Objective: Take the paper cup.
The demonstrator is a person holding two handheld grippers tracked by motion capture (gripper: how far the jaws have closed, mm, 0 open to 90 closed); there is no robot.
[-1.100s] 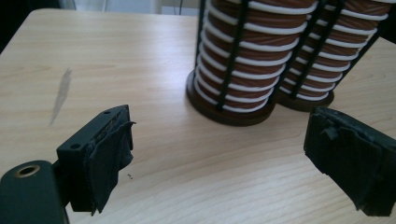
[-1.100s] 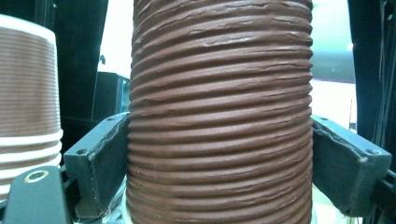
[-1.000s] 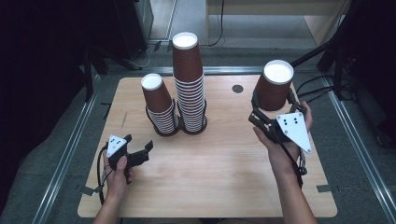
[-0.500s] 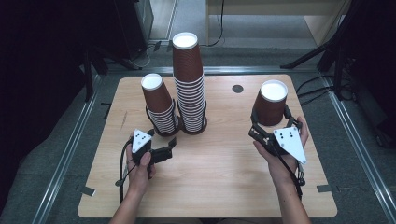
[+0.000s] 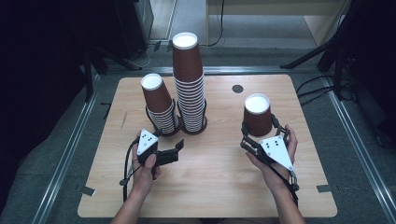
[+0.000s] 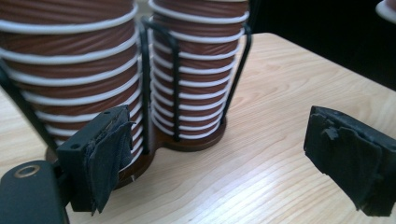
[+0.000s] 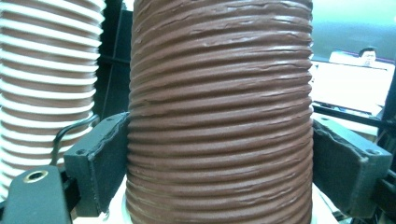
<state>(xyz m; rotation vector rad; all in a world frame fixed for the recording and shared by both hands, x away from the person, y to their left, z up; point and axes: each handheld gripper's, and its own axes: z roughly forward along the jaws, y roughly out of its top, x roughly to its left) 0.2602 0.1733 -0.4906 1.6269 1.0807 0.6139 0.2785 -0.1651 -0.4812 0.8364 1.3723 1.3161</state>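
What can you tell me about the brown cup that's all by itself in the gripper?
The single cup is upside down, so its white bottom faces up. Its brown wall looks like ribbed paper, with ridges running around it and a white rim at the lower end. It stands upright on the right side of the wooden table, apart from the two stacks. The right gripper squeezes it: in the right gripper view one black padded jaw presses on each side of the cup. Whether its rim rests on the wood is hard to tell.
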